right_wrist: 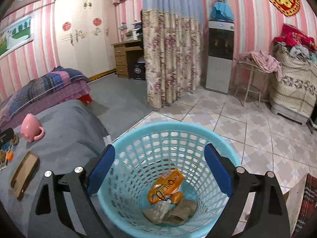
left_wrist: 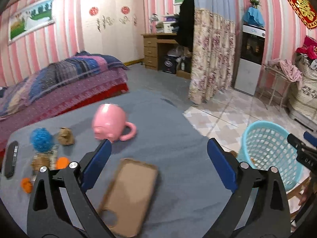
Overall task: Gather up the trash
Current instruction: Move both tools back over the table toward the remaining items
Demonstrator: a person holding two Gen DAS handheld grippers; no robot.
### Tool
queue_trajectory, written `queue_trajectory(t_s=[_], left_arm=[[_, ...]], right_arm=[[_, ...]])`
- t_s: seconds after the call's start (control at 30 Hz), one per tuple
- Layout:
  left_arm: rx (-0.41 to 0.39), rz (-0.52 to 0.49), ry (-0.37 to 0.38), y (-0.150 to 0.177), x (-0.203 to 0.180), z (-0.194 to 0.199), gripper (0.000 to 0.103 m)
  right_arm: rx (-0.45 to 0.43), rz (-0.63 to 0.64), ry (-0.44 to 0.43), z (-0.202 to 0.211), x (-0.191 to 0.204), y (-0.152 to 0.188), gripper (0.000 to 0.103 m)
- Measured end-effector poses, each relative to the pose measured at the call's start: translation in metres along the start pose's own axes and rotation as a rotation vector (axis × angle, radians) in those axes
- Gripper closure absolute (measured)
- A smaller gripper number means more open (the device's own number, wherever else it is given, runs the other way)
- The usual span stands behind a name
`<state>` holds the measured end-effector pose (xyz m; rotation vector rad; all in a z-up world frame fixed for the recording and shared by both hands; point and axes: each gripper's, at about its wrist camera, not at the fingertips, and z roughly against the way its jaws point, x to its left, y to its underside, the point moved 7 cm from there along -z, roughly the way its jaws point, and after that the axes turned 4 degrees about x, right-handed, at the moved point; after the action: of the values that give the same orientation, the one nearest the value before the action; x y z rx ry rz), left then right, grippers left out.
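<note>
Crumpled brown paper wad [left_wrist: 66, 136] lies left of the pink mug [left_wrist: 110, 123], nearest the wide-open, empty left gripper [left_wrist: 158, 154]; the right gripper [right_wrist: 159, 165], also open and empty, hangs over the basket [right_wrist: 138, 130].

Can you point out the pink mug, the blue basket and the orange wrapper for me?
pink mug [left_wrist: 108, 122], left wrist view, on its side wall.
blue basket [right_wrist: 158, 128], right wrist view, on its far rim.
orange wrapper [right_wrist: 165, 186], right wrist view, on its printed face.

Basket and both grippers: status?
Left gripper open, empty, over table. Right gripper open, empty, above blue basket. Orange wrapper and crumpled paper in basket. Brown paper wad on table; nothing blocking.
</note>
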<state>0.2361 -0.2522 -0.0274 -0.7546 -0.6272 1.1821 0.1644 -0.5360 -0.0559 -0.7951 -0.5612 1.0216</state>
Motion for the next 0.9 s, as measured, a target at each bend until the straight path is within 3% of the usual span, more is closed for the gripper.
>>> queue_trajectory(t_s=[0.3, 0.57, 0.9], left_arm=[[0.013, 0.037, -0.119, 0.032, 0.084, 0.029, 0.007], [0.025, 0.126, -0.198, 0.051, 0.161, 0.042, 0.007], [0.062, 0.21, -0.289, 0.085, 0.237, 0.053, 0.007]], right_arm=[[-0.001, 0.094, -0.078, 0.006, 0.06, 0.004, 0.013], [0.017, 0.08, -0.204, 0.007, 0.112, 0.009, 0.013], [0.035, 0.167, -0.252, 0.007, 0.178, 0.027, 0.013]])
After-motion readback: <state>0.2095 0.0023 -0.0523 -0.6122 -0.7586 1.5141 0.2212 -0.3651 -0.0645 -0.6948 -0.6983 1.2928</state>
